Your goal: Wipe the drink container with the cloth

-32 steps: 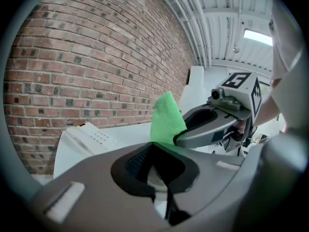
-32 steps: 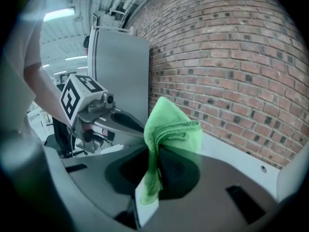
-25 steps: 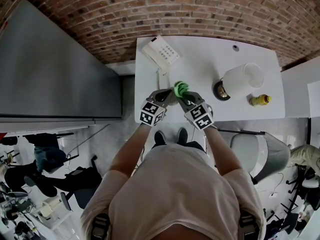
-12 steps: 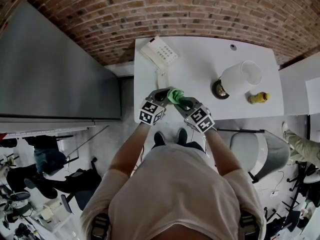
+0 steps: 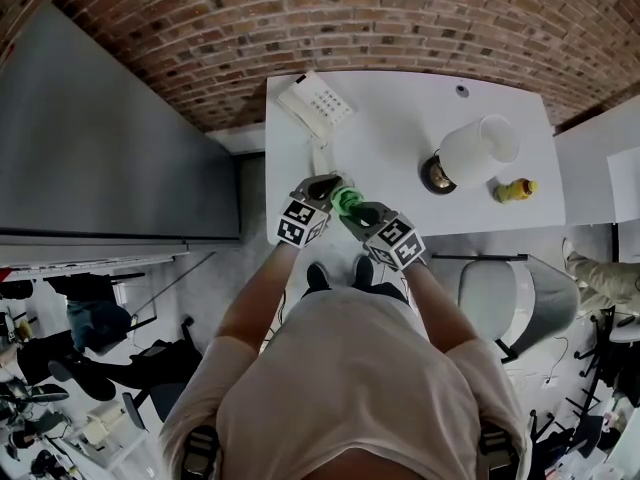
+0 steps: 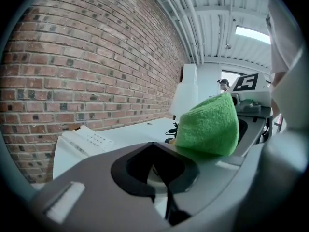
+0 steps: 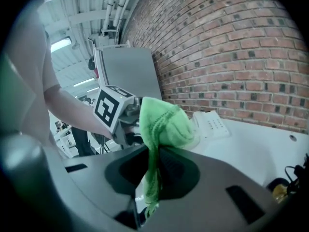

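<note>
The right gripper [image 7: 150, 175] has its jaws closed on the cloth [image 7: 164, 122]. A strip passes between them and the bunch stands above the tips. The left gripper [image 6: 166, 187] has its jaws together with nothing between, just beside the cloth. Both are at the near edge of the table [image 5: 400, 118], well apart from the bottle [image 5: 512, 189], which lies at the right end, near the lamp [image 5: 470, 154].

To wipe well, I think the 2 grippers should share the work: the left one steadies the bottle, and the right one drags the bunch along it.

The bottle seems to lie on its side, long axis across the table, narrow end toward the right. It is small, so this is not sure.
</note>
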`<action>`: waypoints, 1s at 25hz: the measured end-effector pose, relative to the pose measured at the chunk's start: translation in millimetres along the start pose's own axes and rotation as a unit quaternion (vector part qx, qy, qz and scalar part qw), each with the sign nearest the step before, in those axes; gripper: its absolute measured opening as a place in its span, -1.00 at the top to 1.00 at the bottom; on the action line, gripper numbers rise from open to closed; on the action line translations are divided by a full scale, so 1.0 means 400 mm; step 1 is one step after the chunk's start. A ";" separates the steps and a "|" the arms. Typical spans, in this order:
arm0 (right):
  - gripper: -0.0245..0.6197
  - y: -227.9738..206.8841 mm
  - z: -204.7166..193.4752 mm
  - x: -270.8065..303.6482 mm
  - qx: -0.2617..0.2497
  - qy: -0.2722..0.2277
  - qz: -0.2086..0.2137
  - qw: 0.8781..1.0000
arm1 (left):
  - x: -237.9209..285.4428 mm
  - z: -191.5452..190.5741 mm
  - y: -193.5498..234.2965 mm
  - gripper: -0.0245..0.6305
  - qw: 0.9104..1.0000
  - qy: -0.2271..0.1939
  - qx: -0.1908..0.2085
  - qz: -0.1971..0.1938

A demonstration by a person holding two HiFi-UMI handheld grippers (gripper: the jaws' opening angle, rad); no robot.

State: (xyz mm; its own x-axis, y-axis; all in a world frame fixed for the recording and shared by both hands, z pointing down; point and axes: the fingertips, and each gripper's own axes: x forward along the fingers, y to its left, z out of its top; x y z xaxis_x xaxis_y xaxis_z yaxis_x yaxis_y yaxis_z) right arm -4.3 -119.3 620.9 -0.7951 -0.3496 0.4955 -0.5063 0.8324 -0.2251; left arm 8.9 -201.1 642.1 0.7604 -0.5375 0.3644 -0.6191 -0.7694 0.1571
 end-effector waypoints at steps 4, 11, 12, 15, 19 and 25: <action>0.81 -0.002 0.005 -0.015 0.051 -0.026 0.002 0.998 | 0.003 -0.002 -0.004 0.90 1.000 0.003 0.012 -0.003; 0.81 -0.029 0.053 -0.065 0.124 -0.090 -0.017 0.988 | -0.011 0.002 0.018 0.90 1.000 0.004 -0.011 0.007; 0.81 -0.035 0.061 -0.072 0.122 -0.094 -0.023 0.988 | -0.021 0.002 0.030 0.90 1.000 0.002 -0.020 0.015; 0.81 -0.057 0.089 -0.088 0.100 -0.101 -0.041 0.989 | -0.061 0.014 0.062 0.90 0.998 -0.017 -0.045 0.035; 0.81 -0.098 0.144 -0.096 0.058 -0.103 -0.068 0.991 | -0.103 0.018 0.080 0.90 0.997 -0.029 -0.058 0.043; 0.81 -0.177 0.237 -0.082 -0.026 -0.077 -0.129 0.988 | -0.123 -0.042 0.058 0.90 0.996 -0.007 -0.079 0.030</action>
State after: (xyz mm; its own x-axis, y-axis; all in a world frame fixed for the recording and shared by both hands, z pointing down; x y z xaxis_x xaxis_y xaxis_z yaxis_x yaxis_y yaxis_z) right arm 26.2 -207.4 541.1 -0.6846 -0.6115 0.3967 -0.6847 0.7262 -0.0622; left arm -46.4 -186.6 643.3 0.7226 -0.5869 0.3652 -0.6864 -0.6720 0.2780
